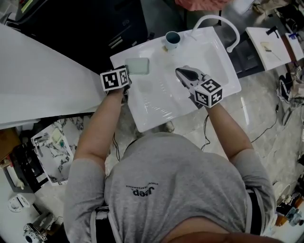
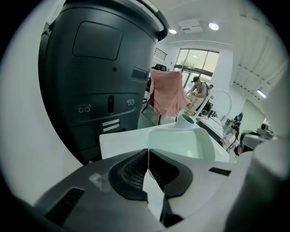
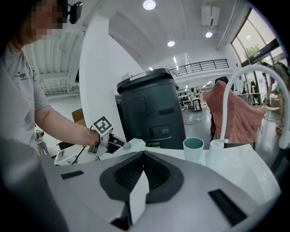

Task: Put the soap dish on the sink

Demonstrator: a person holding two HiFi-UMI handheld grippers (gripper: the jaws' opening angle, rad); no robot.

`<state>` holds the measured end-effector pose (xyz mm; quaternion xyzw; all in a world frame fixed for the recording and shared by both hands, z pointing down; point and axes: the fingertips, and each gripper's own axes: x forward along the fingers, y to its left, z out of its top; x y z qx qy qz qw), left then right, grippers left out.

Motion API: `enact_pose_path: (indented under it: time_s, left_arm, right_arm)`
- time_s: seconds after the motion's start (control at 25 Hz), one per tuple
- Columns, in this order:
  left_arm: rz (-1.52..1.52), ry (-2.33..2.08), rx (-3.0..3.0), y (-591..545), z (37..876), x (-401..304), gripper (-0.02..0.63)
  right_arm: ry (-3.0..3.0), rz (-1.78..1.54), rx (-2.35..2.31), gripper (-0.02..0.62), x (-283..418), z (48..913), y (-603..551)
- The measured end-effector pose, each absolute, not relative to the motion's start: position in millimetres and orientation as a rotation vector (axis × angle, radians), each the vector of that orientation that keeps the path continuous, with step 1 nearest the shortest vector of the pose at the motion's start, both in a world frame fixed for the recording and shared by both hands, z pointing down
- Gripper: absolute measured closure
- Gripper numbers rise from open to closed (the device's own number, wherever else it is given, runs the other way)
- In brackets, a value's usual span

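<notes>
Left fingers [image 2: 131, 171] up close, clamped on soap dish rim. Sink [image 1: 161, 102]: soap dish [image 1: 137, 66] sits on its flat left corner, out of basin, probably to stay dry. Right fingers [image 3: 158, 174] together, empty, parked over basin, out of way.

Looks to me like a big open lab/workshop hall, def not a home bathroom. The sink [image 1: 142, 121] w/ its faucet [image 1: 216, 17] sits out on a polished stone floor [image 1: 256, 104], cables [image 1: 266, 130] trailing about. I see a high ceiling w/ recessed lights [image 3: 149, 5], a mezzanine railing [image 3: 199, 66], tall windows [image 2: 195, 59], a bulky dark machine [image 3: 152, 108], and benches w/ gear [image 1: 266, 45].
</notes>
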<state>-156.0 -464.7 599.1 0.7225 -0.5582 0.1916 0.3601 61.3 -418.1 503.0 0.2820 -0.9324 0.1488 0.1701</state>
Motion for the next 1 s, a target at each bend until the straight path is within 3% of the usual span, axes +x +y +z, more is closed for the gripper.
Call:
enact_pose_path:
  time_s: [0.36, 1.0]
  left_arm:
    - [0.534, -1.539, 1.568, -500, 663, -171, 0.589]
    - [0.568, -1.672, 1.325, -534, 704, -186, 0.589]
  right_arm:
    - [-2.627, 0.500, 0.790, 0.543, 71, 535, -428]
    - [-2.581, 0.558, 0.828, 0.541, 111, 558, -447]
